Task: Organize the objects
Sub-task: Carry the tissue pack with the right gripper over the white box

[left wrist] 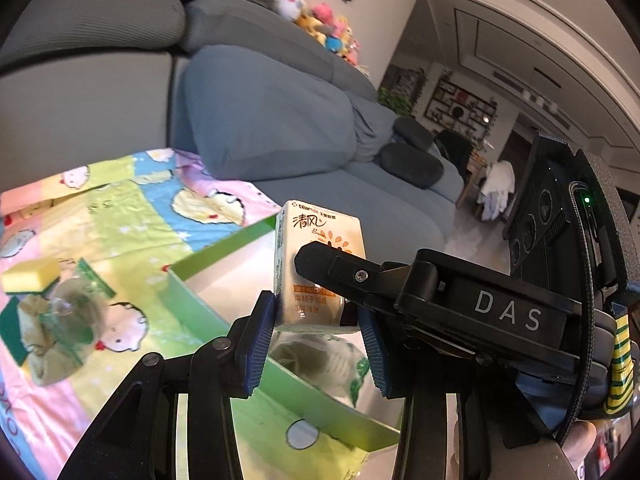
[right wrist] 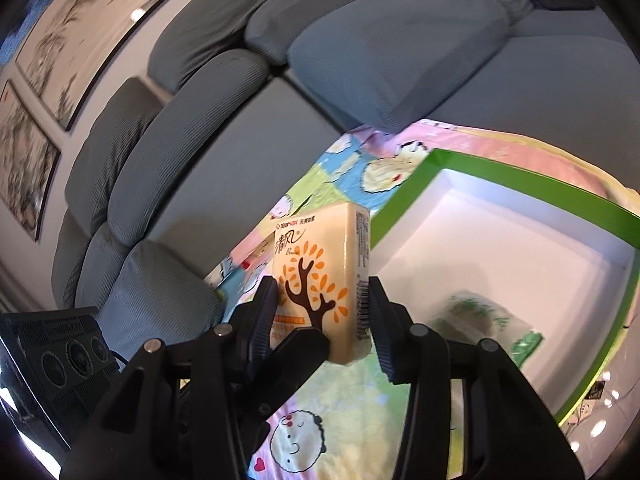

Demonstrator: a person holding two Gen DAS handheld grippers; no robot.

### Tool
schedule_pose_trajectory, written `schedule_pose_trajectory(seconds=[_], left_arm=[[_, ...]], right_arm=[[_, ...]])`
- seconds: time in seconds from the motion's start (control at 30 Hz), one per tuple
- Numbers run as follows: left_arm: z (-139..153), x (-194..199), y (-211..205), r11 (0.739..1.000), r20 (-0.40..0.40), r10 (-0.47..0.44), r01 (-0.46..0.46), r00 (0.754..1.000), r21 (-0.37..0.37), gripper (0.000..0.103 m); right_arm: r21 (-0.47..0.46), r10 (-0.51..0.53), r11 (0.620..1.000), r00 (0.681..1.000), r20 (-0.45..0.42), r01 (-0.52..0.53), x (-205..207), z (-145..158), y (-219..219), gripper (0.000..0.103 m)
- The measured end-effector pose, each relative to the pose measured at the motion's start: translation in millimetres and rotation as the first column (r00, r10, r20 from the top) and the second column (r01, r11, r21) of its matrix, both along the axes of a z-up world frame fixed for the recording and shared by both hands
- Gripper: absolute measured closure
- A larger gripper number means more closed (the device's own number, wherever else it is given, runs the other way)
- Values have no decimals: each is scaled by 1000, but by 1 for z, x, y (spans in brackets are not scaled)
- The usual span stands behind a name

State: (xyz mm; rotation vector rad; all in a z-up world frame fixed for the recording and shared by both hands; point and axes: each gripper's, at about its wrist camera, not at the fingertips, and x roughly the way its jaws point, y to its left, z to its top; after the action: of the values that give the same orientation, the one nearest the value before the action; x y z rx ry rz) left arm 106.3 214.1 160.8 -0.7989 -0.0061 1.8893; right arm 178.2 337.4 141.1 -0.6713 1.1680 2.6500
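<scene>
A cream tissue pack with an orange tree print hangs over the near wall of a green-rimmed white box. My left gripper is shut on the pack's lower end, blue pads pressing both sides. My right gripper's finger crosses the pack's front from the right. In the right wrist view the same tissue pack stands between my right gripper fingers, which are shut on it beside the box. A finger of the left gripper overlaps its lower front.
A green-printed packet lies inside the box. On the cartoon blanket to the left sit a yellow sponge and a clear packet with cloth. A grey sofa stands behind, with plush toys on its back.
</scene>
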Motion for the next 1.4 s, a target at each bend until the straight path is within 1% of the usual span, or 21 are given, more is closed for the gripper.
schedule_pose_trajectory(seconds=[0.27, 0.57, 0.97, 1.4], left_arm=[[-12, 1, 28, 998, 36, -60, 61, 998, -23, 60], [-24, 0, 43, 994, 79, -98, 101, 992, -38, 60], [-34, -3, 47, 992, 101, -110, 115, 989, -44, 60], [-45, -7, 49, 991, 143, -116, 124, 983, -53, 60]], right_arm=[[-48, -82, 995, 996, 32, 84, 14, -13, 24, 59], [-79, -134, 987, 988, 80, 141, 18, -27, 39, 59], [-88, -153, 983, 981, 119, 164, 17, -35, 42, 59], [-89, -169, 979, 972, 166, 186, 13, -42, 43, 59]])
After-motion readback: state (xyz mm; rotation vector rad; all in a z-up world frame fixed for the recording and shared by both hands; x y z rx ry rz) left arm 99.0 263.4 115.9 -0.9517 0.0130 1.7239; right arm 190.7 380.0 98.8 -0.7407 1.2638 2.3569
